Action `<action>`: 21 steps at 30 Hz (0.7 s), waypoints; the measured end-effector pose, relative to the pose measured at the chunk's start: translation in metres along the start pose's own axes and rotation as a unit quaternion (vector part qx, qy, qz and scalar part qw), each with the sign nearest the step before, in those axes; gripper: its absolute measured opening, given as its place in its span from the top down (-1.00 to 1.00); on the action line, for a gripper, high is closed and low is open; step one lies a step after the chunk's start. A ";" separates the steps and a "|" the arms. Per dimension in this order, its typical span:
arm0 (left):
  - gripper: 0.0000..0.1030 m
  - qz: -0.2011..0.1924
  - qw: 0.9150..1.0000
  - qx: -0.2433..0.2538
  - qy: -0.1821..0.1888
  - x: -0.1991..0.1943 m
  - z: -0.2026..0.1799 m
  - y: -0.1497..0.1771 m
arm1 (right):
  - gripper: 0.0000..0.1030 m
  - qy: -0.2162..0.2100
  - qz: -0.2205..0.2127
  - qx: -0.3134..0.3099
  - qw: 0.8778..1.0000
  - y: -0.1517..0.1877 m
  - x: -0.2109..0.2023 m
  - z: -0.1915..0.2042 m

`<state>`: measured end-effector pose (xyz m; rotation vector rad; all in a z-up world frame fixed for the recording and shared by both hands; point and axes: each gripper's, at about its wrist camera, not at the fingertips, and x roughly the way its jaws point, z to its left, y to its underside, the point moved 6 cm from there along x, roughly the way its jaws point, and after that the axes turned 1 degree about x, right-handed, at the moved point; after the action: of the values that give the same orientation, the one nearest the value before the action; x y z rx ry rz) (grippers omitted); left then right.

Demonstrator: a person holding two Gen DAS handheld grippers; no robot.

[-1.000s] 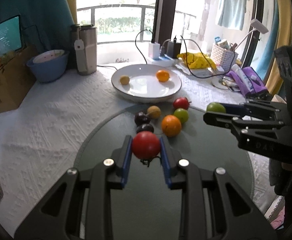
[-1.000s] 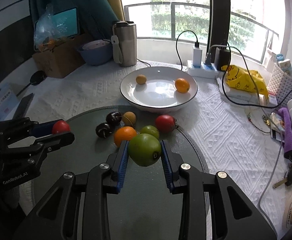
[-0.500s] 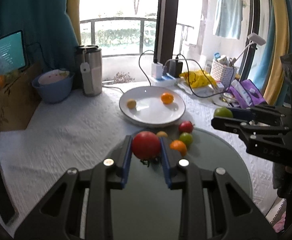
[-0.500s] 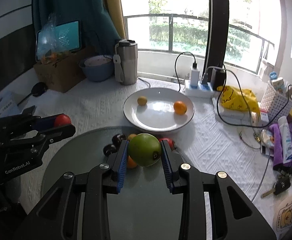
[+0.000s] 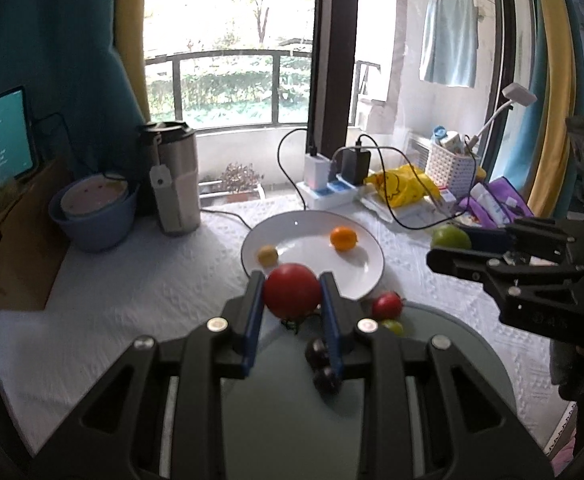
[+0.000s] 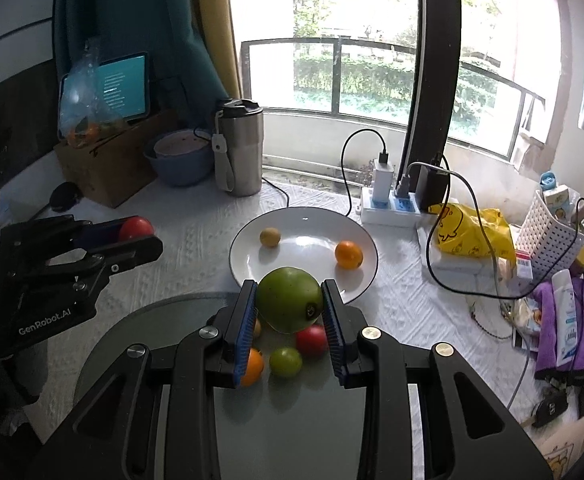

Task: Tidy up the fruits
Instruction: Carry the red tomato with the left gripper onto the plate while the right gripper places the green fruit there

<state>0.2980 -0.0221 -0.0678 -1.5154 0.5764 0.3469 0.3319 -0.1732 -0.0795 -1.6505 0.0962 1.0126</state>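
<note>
My left gripper (image 5: 292,294) is shut on a red tomato (image 5: 291,290) and holds it in the air, just short of the white plate (image 5: 356,280). My right gripper (image 6: 290,306) is shut on a big green fruit (image 6: 289,304), also raised near the plate's (image 6: 243,264) front rim. The plate holds a small yellow fruit (image 6: 270,237) and an orange (image 6: 348,254). On the round grey mat (image 6: 292,408) lie an orange (image 6: 251,366), a small green fruit (image 6: 285,361), a red tomato (image 6: 311,340) and two dark plums (image 5: 326,378).
A steel tumbler (image 6: 239,152), a blue bowl (image 6: 179,158) and a cardboard box (image 6: 103,164) stand at the back left. A power strip with cables (image 6: 390,204), a yellow bag (image 6: 468,232), a white basket (image 6: 552,232) and purple cloth (image 6: 564,320) crowd the right side.
Both grippers have risen from the mat with their fruits and moved toward the plate. The loose fruits on the mat have not moved.
</note>
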 end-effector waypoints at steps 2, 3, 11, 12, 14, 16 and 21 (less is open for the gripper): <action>0.45 -0.001 1.000 0.002 0.002 0.007 0.002 -0.005 | 0.34 0.002 0.001 0.002 1.000 -0.003 0.006 -0.004; 0.45 -0.001 1.000 0.002 0.004 0.011 0.002 -0.006 | 0.34 0.002 0.001 0.003 1.000 -0.004 0.007 -0.006; 0.45 0.013 1.000 0.004 0.012 0.046 0.007 -0.015 | 0.34 0.003 0.010 0.009 1.000 -0.013 0.034 -0.021; 0.45 0.016 1.000 0.003 0.013 0.050 0.007 -0.015 | 0.33 0.002 0.012 0.010 1.000 -0.014 0.039 -0.023; 0.45 0.021 1.000 0.003 0.015 0.060 0.009 -0.014 | 0.34 0.000 0.016 0.011 1.000 -0.014 0.047 -0.026; 0.45 0.027 0.999 0.003 0.017 0.070 0.009 -0.014 | 0.34 -0.002 0.022 0.014 1.000 -0.014 0.058 -0.031; 0.45 0.043 0.999 -0.001 0.021 0.097 0.012 -0.009 | 0.34 -0.009 0.038 0.020 0.999 -0.009 0.084 -0.038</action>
<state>0.3840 -0.0243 -0.1147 -1.5057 0.6772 0.3823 0.4100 -0.1652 -0.1278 -1.6101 0.1675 1.0773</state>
